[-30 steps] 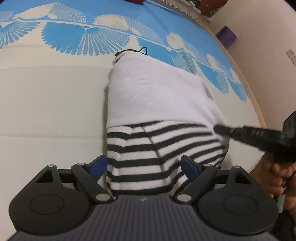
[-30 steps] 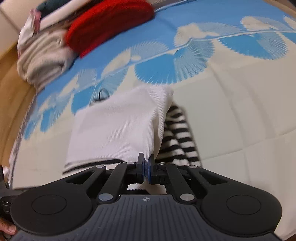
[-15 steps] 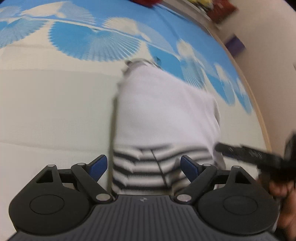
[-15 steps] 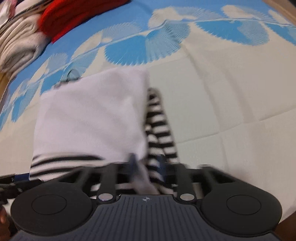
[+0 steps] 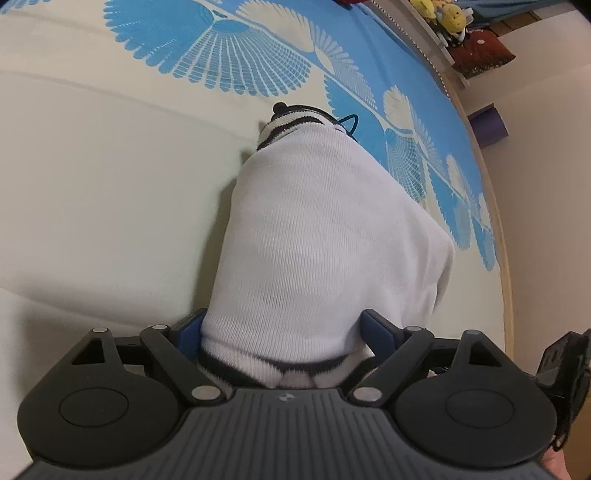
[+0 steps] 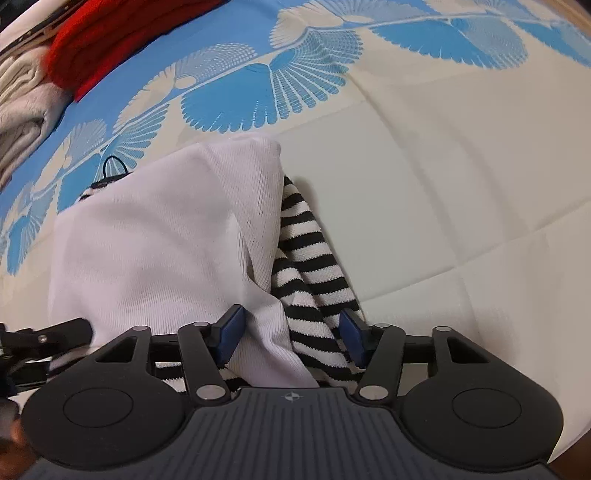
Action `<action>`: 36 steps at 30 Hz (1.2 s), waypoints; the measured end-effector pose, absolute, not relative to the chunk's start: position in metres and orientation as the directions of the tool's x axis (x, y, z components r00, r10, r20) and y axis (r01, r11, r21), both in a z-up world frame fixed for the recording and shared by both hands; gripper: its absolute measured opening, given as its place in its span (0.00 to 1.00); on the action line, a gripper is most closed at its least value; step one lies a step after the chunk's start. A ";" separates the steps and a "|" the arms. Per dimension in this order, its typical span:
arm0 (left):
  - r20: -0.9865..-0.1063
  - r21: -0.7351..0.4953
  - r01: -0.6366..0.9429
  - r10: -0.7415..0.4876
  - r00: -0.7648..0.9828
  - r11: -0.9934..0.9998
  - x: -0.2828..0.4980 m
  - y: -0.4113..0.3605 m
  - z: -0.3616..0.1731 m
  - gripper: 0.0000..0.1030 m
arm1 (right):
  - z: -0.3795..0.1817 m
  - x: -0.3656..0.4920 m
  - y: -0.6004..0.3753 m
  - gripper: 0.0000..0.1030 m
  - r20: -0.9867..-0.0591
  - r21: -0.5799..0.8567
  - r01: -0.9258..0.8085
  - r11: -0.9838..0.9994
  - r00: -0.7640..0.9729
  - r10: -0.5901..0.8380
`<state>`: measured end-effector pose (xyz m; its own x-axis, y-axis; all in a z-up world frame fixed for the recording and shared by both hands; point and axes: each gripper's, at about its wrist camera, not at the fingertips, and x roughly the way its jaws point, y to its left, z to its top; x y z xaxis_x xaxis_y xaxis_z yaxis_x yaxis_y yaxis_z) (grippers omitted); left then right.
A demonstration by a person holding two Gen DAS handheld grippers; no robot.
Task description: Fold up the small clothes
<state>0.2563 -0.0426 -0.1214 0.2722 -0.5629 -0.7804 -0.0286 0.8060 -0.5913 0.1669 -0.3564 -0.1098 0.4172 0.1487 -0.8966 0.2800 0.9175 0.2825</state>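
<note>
- Garment [image 5: 325,240] lies folded over on the bed [image 5: 92,184], stripes showing near.
- My left gripper [image 5: 284,334] is spread wide around its near edge.
- My right gripper [image 6: 291,332] has just been closing slightly; stands half spread, cloth between, unpinched.
- I judge one fold remains.

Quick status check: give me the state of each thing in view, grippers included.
Garment: folded, white layer on top, striped edges showing, lying on the bed.
Left gripper: open wide, straddling the garment's near edge.
Right gripper: jaws have just been opening, now open with the garment's corner between them, pads not pressing.
Bedspread: spread flat.
Red cloth: piled at the far edge.
Beige cloth: heaped beside it.
</note>
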 end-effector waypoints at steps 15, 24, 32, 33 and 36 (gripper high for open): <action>-0.699 -0.320 0.047 -0.270 0.662 0.946 0.268 -0.007 -0.027 0.64 | -0.072 0.207 -0.302 0.05 -0.700 0.418 0.076 0.905 0.662 0.268; -0.740 -0.243 0.187 -0.306 0.599 0.952 0.253 -0.011 -0.022 0.65 | -0.092 0.243 -0.271 0.04 -0.788 0.293 0.109 0.950 0.591 0.175; -0.823 -0.198 0.159 -0.252 0.509 0.967 0.254 -0.006 -0.060 0.66 | -0.100 0.238 -0.265 0.17 -0.828 0.222 0.180 0.958 0.553 0.088; -0.812 -0.227 0.143 -0.269 0.518 0.963 0.250 0.001 -0.055 0.66 | -0.097 0.236 -0.267 0.20 -0.828 0.220 0.183 0.958 0.554 0.084; -0.785 -0.282 0.126 -0.304 0.540 0.951 0.244 0.020 -0.044 0.66 | -0.083 0.228 -0.274 0.27 -0.803 0.255 0.181 0.950 0.587 0.103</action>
<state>0.2437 0.0198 -0.0436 0.5400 -0.3040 -0.7848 0.1255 0.9512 -0.2820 0.2282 -0.2743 -0.0829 0.5874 0.1032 -0.8027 0.1814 0.9498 0.2549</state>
